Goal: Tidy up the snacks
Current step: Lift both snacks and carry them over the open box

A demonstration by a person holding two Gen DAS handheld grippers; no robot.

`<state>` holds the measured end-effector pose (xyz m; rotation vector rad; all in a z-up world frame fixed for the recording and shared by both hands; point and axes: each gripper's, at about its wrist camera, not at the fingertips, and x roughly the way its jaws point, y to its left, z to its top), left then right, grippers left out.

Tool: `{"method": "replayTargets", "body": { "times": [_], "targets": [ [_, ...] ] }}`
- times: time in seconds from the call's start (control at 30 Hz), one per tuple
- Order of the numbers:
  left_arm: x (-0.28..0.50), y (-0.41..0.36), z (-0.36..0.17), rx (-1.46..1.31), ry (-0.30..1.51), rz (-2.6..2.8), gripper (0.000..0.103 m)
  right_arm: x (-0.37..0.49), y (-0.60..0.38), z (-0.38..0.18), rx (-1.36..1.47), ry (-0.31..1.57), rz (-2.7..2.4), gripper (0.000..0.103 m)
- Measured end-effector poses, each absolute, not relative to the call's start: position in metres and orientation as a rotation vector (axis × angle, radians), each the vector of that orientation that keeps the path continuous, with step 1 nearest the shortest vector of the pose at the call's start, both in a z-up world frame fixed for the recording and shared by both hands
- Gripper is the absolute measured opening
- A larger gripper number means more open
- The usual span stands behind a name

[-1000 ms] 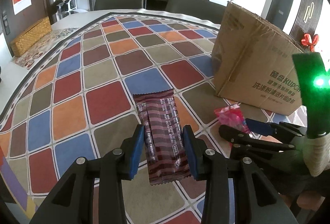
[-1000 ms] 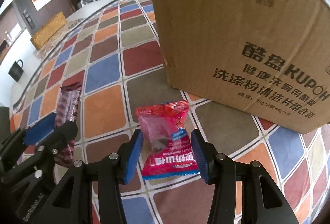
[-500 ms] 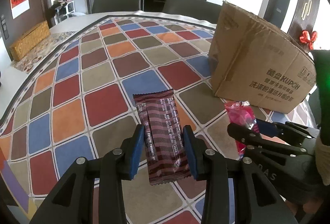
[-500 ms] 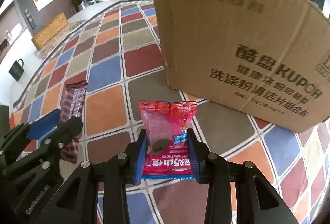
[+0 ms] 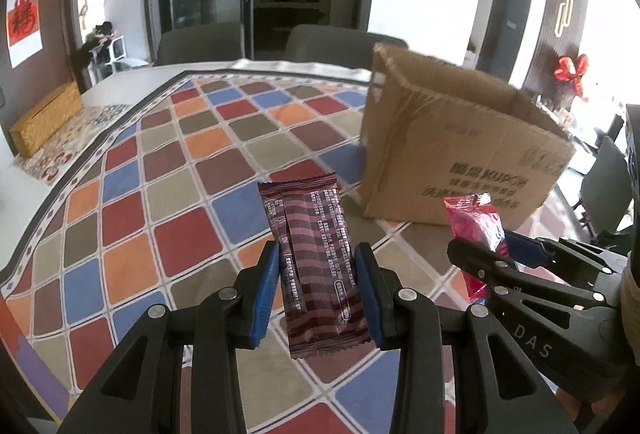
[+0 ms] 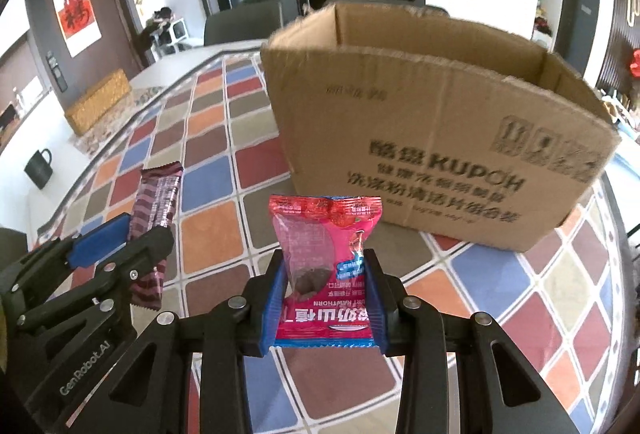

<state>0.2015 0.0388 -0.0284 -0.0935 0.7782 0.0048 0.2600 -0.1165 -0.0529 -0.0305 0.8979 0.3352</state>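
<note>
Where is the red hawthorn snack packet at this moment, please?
The red hawthorn snack packet is clamped between the fingers of the right gripper, lifted above the checkered tablecloth, just in front of the open cardboard box.

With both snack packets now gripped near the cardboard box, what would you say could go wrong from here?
1. The left gripper holds the long brown striped bar near its lower end; the free upper part may catch the cardboard box rim.
2. The right gripper pinches the soft pink snack packet, which could slip or crumple.
3. The two grippers sit close together and might bump over the box's opening.
</note>
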Motion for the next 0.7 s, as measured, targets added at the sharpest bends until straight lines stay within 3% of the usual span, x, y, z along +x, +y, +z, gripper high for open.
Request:
{"method": "replayTargets", "body": {
  "times": [0.7],
  "targets": [
    [0.211, 0.001, 0.043, -0.071, 0.655, -0.131, 0.038, 0.236, -0.163, 0.035, 0.038, 0.667, 0.265, 0.037]
  ]
}}
